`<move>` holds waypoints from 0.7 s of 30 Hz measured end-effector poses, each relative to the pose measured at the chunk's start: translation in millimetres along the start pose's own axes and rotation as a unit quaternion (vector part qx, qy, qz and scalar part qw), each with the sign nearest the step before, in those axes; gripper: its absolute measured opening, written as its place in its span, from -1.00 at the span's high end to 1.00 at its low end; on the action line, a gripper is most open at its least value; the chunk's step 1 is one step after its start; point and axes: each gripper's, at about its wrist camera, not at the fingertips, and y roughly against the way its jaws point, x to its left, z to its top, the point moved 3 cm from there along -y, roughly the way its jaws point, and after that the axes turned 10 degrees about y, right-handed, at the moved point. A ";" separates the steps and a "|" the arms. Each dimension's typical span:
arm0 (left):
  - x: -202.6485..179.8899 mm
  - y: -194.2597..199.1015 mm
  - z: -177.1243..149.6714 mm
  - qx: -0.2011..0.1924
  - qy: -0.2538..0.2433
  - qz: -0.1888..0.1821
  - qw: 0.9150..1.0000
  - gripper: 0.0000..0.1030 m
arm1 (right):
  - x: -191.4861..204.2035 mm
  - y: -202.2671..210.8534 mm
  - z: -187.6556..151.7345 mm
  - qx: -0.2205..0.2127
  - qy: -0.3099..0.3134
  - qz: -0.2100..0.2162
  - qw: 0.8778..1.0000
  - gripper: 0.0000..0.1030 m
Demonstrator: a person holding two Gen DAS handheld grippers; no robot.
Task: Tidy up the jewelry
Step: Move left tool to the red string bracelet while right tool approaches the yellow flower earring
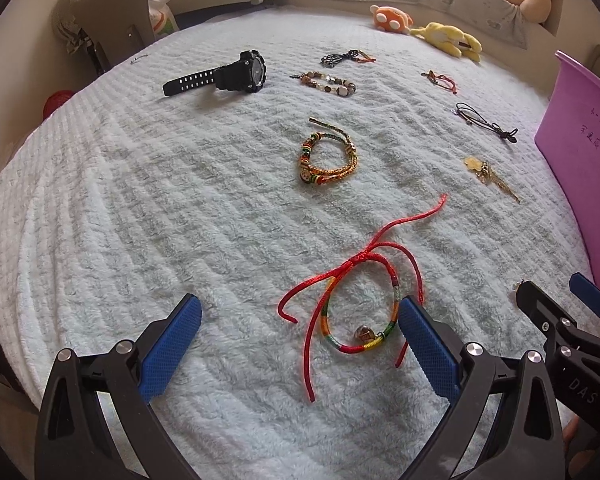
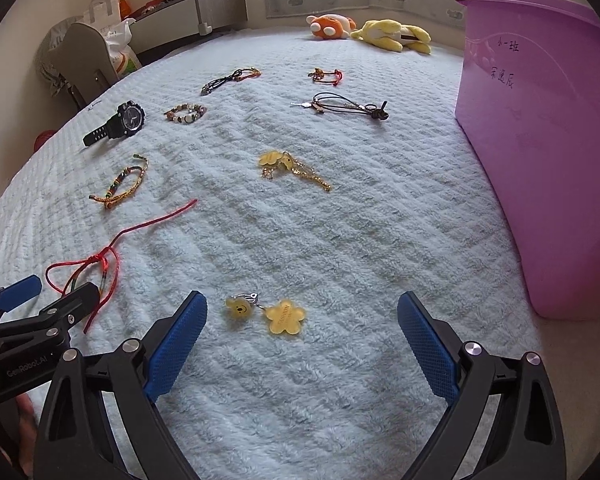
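Red cord bracelet (image 1: 356,300) trails one tail up-right, between the spread left gripper (image 1: 300,344); spread right gripper (image 2: 300,344) flanks two yellow charms (image 2: 266,314).

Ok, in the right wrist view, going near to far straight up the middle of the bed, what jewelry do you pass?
Yellow flower and bear charm → gold flower keychain → black cord necklace → small red cord bracelet.

A pale fleecy bed (image 2: 340,240) carries scattered bracelets (image 1: 329,157), a black watch (image 1: 224,76), yellow charms (image 2: 266,312), a purple bin (image 2: 540,140).
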 end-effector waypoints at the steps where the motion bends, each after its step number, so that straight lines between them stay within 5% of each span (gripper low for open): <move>1: -1.1 -0.7 -0.3 -0.001 -0.004 0.001 1.000 -0.88 | 1.5 -1.4 -0.5 0.002 0.004 -0.001 1.000 -0.79; 9: -5.2 -7.6 -2.0 -0.003 -0.015 0.006 1.000 -0.88 | 11.9 -8.6 -2.8 0.010 0.028 -0.008 1.000 -0.78; 16: -5.3 -9.0 -6.3 -0.017 -0.024 0.004 1.000 -0.87 | 16.4 -11.6 -3.1 0.013 0.036 0.001 0.999 -0.49; 21: -10.6 -6.1 -8.7 -0.024 -0.041 -0.001 0.999 -0.61 | 17.7 -11.4 -3.3 0.013 0.039 0.006 0.999 -0.40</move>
